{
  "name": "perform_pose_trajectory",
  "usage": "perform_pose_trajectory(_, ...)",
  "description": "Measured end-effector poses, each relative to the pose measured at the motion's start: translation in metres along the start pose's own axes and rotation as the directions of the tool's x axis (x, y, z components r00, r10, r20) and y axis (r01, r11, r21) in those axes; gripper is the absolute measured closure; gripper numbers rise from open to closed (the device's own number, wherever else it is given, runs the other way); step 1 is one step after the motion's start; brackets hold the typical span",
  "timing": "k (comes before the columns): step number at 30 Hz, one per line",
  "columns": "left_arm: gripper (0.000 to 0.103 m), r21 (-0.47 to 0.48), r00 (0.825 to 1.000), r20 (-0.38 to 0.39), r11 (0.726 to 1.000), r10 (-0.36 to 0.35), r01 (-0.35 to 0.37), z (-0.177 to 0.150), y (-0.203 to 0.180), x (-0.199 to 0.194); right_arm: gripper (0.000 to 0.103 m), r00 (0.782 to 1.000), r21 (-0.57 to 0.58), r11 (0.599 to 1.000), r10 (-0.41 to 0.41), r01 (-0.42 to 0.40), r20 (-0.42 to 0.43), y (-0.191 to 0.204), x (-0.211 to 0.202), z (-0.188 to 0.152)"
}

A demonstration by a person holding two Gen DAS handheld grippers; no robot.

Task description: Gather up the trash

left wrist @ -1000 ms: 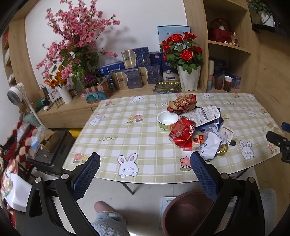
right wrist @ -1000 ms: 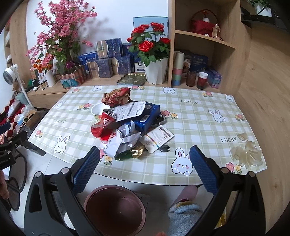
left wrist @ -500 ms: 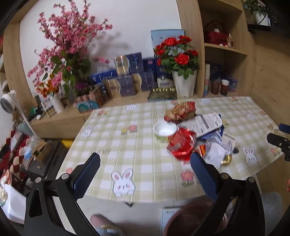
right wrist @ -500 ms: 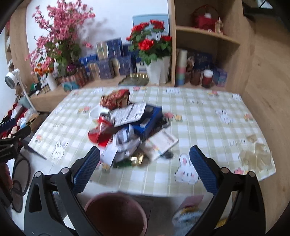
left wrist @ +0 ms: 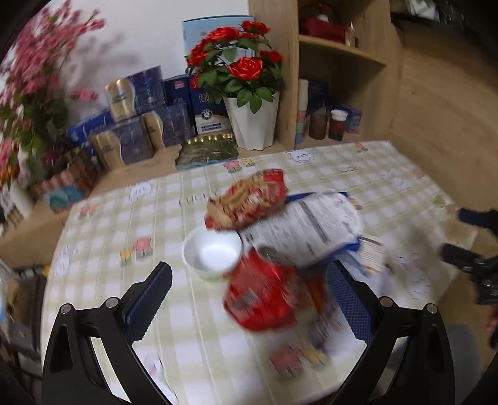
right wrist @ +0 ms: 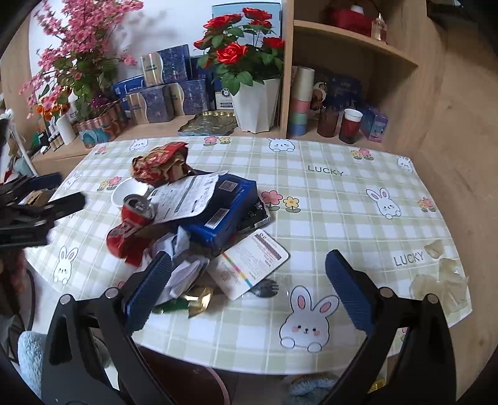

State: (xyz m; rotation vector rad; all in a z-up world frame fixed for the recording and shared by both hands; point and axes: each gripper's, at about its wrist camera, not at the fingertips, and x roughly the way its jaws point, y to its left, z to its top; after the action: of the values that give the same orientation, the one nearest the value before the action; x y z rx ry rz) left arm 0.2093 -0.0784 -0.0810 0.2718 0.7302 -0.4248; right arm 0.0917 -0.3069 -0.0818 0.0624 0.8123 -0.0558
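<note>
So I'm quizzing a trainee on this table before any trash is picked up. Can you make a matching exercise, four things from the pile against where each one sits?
Things:
1. white paper cup
2. red crushed can
3. black spork
4. blue box

Places:
A. under the printed white wrapper, middle of the pile
B. near the table's front edge, beside the colour-striped card
C. left of the pile, behind the can
D. left side of the pile, lying tilted with its silver top up

Pairs: 1-C, 2-D, 3-B, 4-A

White wall (right wrist: 186,28), wooden shelves (right wrist: 351,46), checked table (right wrist: 342,199)
</note>
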Motion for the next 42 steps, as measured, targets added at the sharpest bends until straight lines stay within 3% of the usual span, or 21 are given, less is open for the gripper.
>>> perform_pose_trajectory(5,0.005,0.09,0.998,-0.041,0.995,0.057,-0.053,0.023,0.003,0.059,0.006,1.0,0.012,1.0,0.004,-0.004,-0.003,-0.012,0.016,0.006)
perform_pose_trajectory(9,0.005,0.148,0.997,-0.074,0.989,-0.019,0.029,0.036,0.003,0.096,0.006,1.0,0.035,0.999,0.02,-0.019,-0.009,-0.021,0.025,0.009)
perform_pose_trajectory(13,0.007,0.188,0.995,-0.092,0.98,-0.041,0.058,0.05,0.002,0.12,0.006,0.999,0.059,0.998,0.034,-0.033,-0.021,-0.027,0.034,0.01)
perform_pose_trajectory(14,0.011,0.192,0.994,-0.098,0.979,-0.049,0.068,0.052,0.001,0.124,0.006,0.999,0.062,0.998,0.035,-0.034,-0.021,-0.028,0.035,0.01)
perform_pose_trajectory(16,0.042,0.17,0.987,-0.138,0.98,-0.085,0.109,0.056,0.002,0.135,0.006,0.999,0.07,0.997,0.041,-0.04,-0.017,-0.029,0.037,0.01)
perform_pose_trajectory(17,0.045,0.157,0.986,-0.143,0.982,-0.083,0.105,0.057,0.002,0.137,0.006,0.999,0.078,0.996,0.046,-0.045,-0.017,-0.029,0.038,0.011)
perform_pose_trajectory(18,0.058,0.157,0.991,-0.114,0.984,-0.063,0.08,0.058,0.003,0.135,0.006,0.998,0.083,0.995,0.054,-0.052,-0.017,-0.03,0.038,0.012)
perform_pose_trajectory(21,0.066,0.13,0.993,-0.074,0.986,-0.095,0.104,0.059,0.008,0.123,0.006,0.998,0.076,0.995,0.069,-0.068,-0.008,-0.028,0.039,0.012)
perform_pose_trajectory(24,0.083,0.097,0.994,-0.039,0.989,-0.104,0.107,0.061,0.018,0.108,0.006,0.996,0.045,0.995,0.092,-0.091,-0.004,-0.022,0.042,0.013)
perform_pose_trajectory(28,0.083,0.051,0.992,0.01,0.991,-0.122,0.122,0.065,0.033,0.085,0.007,0.989,0.021,0.988,0.151,-0.151,0.006,-0.012,0.045,0.019)
perform_pose_trajectory(32,0.083,0.048,0.992,0.053,0.992,-0.119,0.116,0.069,0.042,0.065,0.017,0.981,0.008,0.981,0.193,-0.193,0.005,-0.003,0.054,0.028)
perform_pose_trajectory(42,0.083,-0.009,0.979,0.143,0.989,-0.143,0.146,0.078,0.047,0.014,0.015,0.965,0.049,0.964,0.261,-0.259,-0.019,0.007,0.056,0.024)
